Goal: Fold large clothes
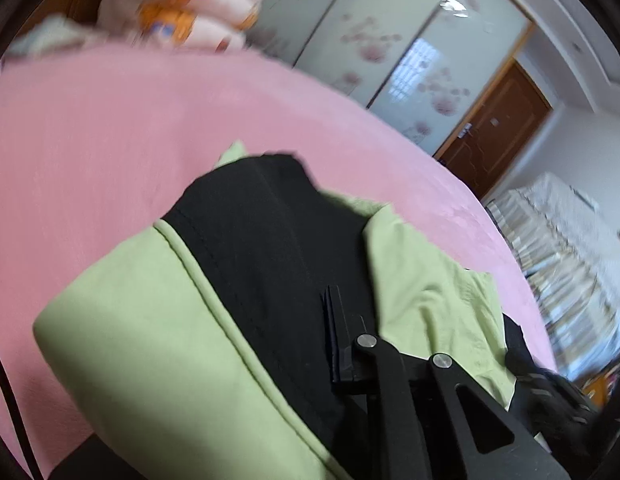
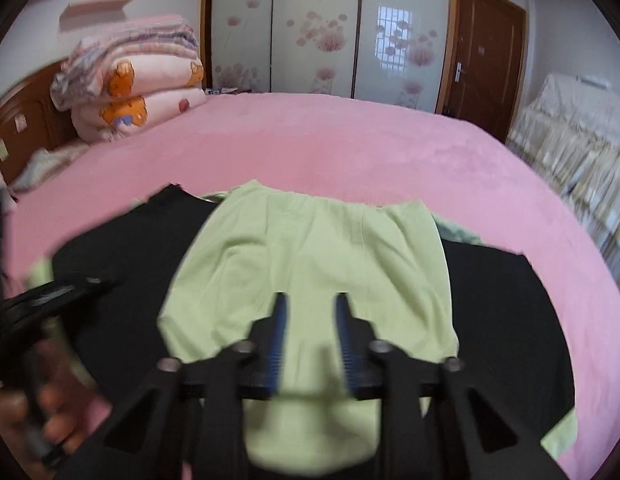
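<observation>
Covering the scene, a pink bed (image 2: pixel 349 148) carries the garment (image 2: pixel 310 256), green and black, lying at its near edge. A stacked quilt (image 2: pixel 142 80) sits far left. The right gripper (image 2: pixel 310 320) hovers above the green panel, fingers parted, holding nothing. The left gripper (image 1: pixel 341 344) lies against the black cloth; I cannot tell its opening.

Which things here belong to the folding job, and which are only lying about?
For the job:
- green and black garment
- right gripper, jaws open over the garment
- left gripper
- bed, the folding surface

Lying about:
- quilt stack
- wardrobe
- door
- covered sofa
</observation>
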A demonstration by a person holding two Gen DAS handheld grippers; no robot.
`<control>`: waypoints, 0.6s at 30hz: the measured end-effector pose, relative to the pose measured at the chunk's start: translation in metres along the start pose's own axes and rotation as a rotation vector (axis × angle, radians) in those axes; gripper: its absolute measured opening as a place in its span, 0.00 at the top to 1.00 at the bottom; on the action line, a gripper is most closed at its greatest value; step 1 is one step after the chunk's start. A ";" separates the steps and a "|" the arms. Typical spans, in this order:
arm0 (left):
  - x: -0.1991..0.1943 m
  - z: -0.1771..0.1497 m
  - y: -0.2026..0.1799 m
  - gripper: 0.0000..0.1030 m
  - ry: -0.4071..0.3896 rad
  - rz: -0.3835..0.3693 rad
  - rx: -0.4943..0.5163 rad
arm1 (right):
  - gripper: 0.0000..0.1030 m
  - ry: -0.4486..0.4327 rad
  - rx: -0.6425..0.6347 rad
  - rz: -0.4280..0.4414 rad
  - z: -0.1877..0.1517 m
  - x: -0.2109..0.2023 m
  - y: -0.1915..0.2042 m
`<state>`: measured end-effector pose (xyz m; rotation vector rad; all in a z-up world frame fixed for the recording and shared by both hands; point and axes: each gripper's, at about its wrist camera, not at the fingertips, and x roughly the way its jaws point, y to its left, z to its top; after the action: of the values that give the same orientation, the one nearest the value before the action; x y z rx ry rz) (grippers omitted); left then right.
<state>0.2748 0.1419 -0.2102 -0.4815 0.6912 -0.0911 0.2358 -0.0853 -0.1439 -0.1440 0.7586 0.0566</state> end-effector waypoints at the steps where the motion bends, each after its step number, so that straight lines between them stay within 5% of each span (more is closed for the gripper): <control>1: -0.006 0.003 -0.008 0.92 -0.019 -0.004 0.025 | 0.92 0.042 -0.005 0.004 -0.004 0.013 0.002; 3: -0.017 0.008 -0.025 0.92 -0.046 -0.028 0.072 | 0.97 0.169 0.024 0.063 -0.022 0.041 0.004; 9: -0.032 0.010 -0.098 0.92 -0.102 -0.087 0.259 | 0.97 0.152 0.151 0.128 -0.041 0.044 -0.009; 18: -0.030 -0.002 -0.204 0.92 -0.068 -0.183 0.443 | 0.97 0.223 0.455 0.495 -0.061 0.041 -0.072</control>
<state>0.2658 -0.0330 -0.1005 -0.1196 0.5385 -0.3903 0.2312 -0.1654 -0.2077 0.4805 0.9971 0.3397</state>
